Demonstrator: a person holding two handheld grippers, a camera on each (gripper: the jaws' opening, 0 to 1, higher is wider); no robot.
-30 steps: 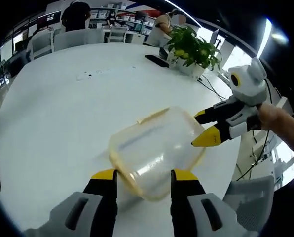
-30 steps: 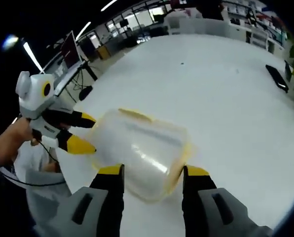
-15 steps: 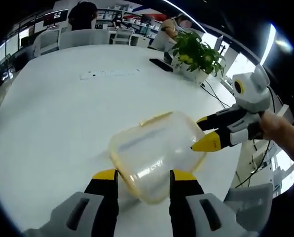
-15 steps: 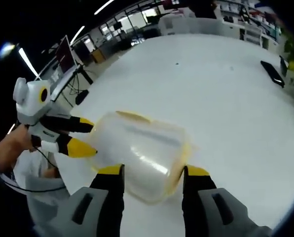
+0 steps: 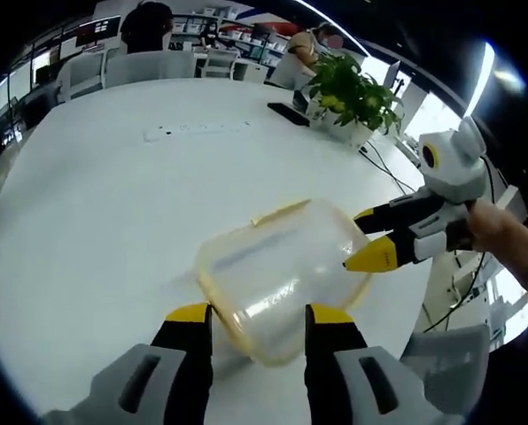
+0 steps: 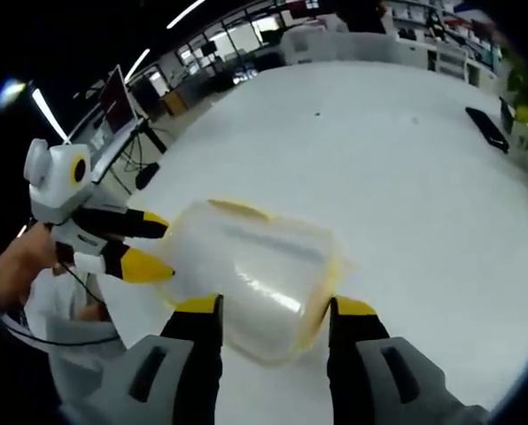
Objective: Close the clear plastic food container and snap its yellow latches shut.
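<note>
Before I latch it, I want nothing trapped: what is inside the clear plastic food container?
Through the clear plastic food container with its yellow rim, no contents show, just the white round table beneath. Glare and both grippers' fingers hide its near corners.

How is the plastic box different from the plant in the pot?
The clear plastic box is see-through with yellow edges, while the potted plant is leafy green in a white pot. The box sits near, between the tips of the left gripper and the right gripper, while the plant stands far off by the table's far edge. The box lies low and wide; the plant stands up bushy. Both rest on the same white table.
</note>
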